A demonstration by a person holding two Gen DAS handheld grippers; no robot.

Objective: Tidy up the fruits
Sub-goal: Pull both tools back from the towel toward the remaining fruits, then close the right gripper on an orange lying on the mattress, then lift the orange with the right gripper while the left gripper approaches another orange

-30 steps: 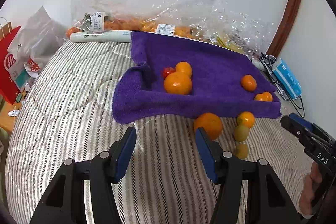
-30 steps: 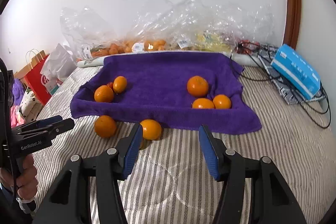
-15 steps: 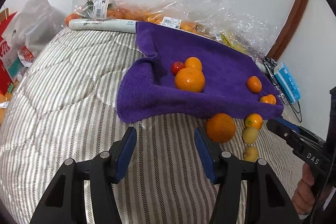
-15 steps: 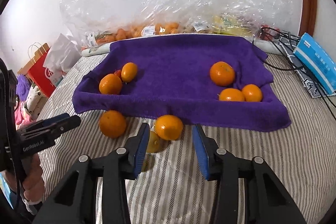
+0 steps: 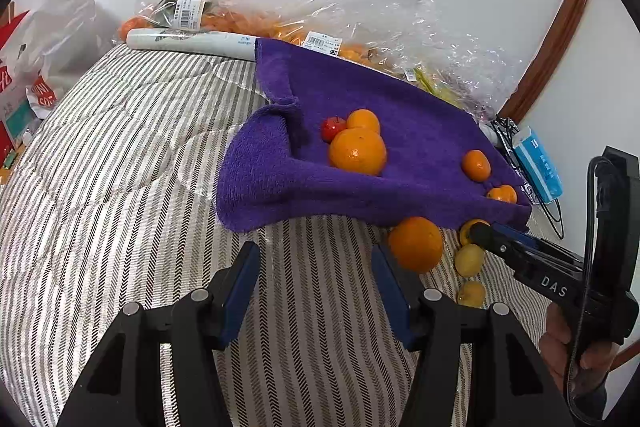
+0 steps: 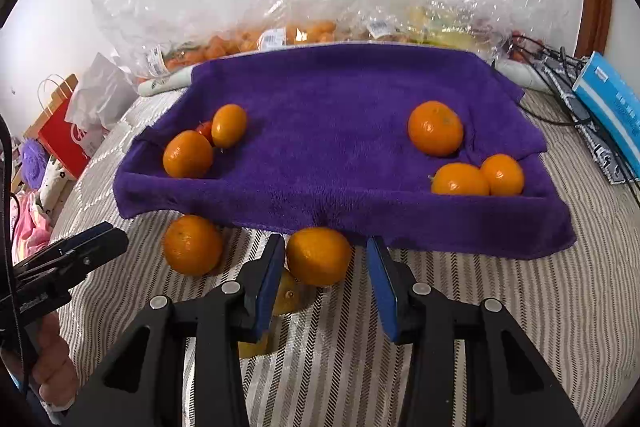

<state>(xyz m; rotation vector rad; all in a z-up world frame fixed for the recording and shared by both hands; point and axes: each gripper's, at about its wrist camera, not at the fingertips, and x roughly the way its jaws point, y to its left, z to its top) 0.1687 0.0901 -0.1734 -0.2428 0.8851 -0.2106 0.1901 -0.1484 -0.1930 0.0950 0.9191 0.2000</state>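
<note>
A purple towel lies on the striped bed and holds several oranges, two at its left and three at its right, plus a small red fruit. My right gripper is open, its jaws on either side of an orange lying in front of the towel. Another orange lies to its left, and two yellow fruits lie beside it. My left gripper is open and empty over the bedspread, left of the large orange.
Clear plastic bags of fruit lie along the wall behind the towel. A blue box and cables sit at the right. A red shopping bag stands at the left bed edge. A white roll lies at the towel's far left corner.
My right gripper has moved forward and down until its open jaws flank the orange in front of the towel. My left gripper has moved forward a little and stayed open.
</note>
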